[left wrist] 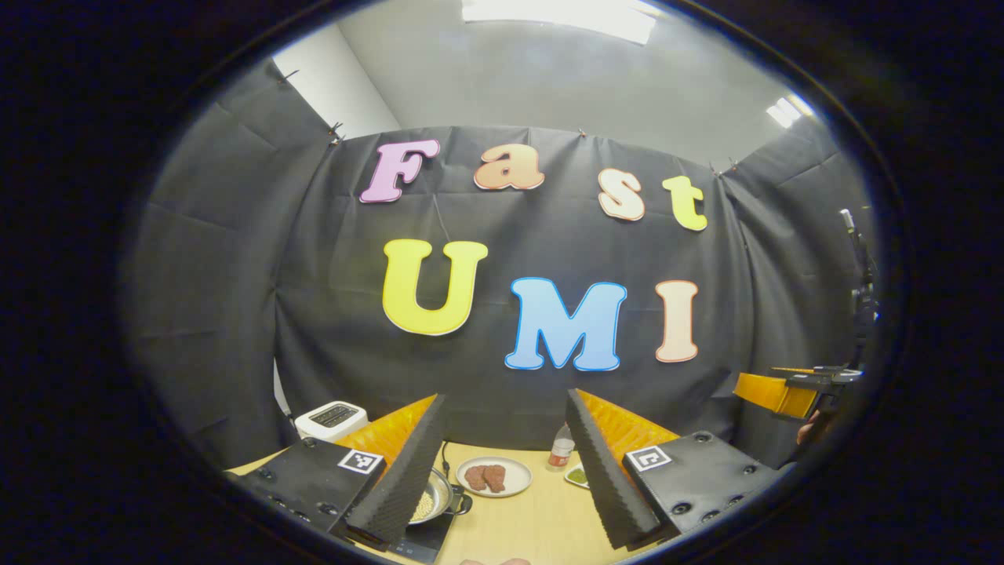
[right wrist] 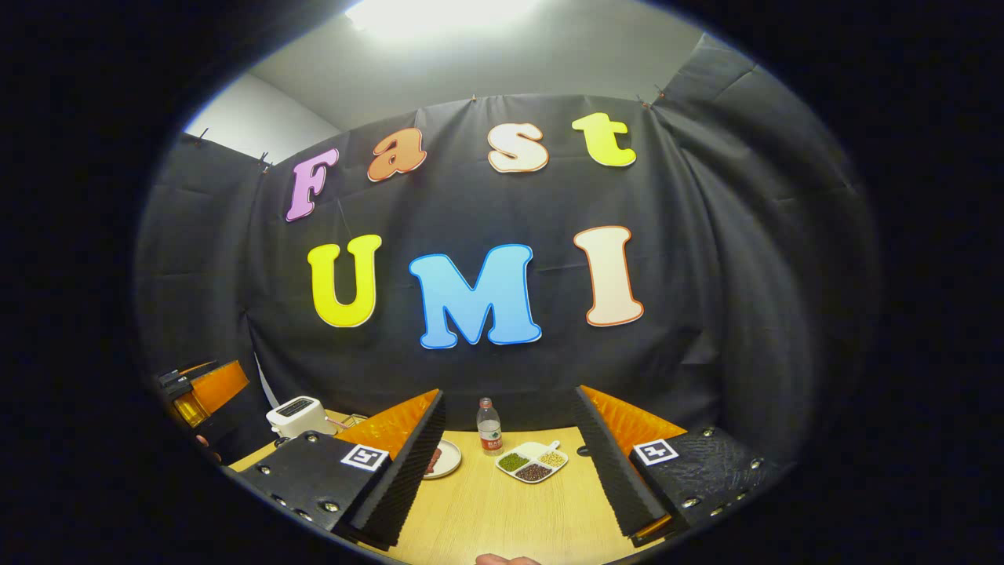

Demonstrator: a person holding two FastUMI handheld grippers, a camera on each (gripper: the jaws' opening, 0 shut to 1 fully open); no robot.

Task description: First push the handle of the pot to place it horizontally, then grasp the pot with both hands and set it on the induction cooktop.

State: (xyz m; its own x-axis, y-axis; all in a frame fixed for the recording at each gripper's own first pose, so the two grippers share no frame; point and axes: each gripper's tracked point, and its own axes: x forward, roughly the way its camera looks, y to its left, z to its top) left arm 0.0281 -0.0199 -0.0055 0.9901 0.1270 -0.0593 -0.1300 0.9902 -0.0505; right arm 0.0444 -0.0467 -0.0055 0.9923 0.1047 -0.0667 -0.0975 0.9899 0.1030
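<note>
A steel pot (left wrist: pixel 434 496) holding pale beans shows low in the left gripper view, half hidden behind that gripper's left finger. Its dark handle (left wrist: pixel 463 504) points right. A black induction cooktop (left wrist: pixel 417 547) lies just in front of and under it; I cannot tell whether the pot rests fully on it. My left gripper (left wrist: pixel 506 400) is raised above the table and open, with nothing between its fingers. My right gripper (right wrist: pixel 510 392) is likewise open and holds nothing. Each gripper appears at the edge of the other's view, the right gripper (left wrist: pixel 792 392) and the left gripper (right wrist: pixel 196 392).
On the wooden table (left wrist: pixel 533 526) sit a plate with meat (left wrist: pixel 492 476), a water bottle (right wrist: pixel 489 428), a divided dish of beans (right wrist: pixel 533 461) and a white toaster (right wrist: pixel 296 416) at the back left. Black cloth walls close the booth.
</note>
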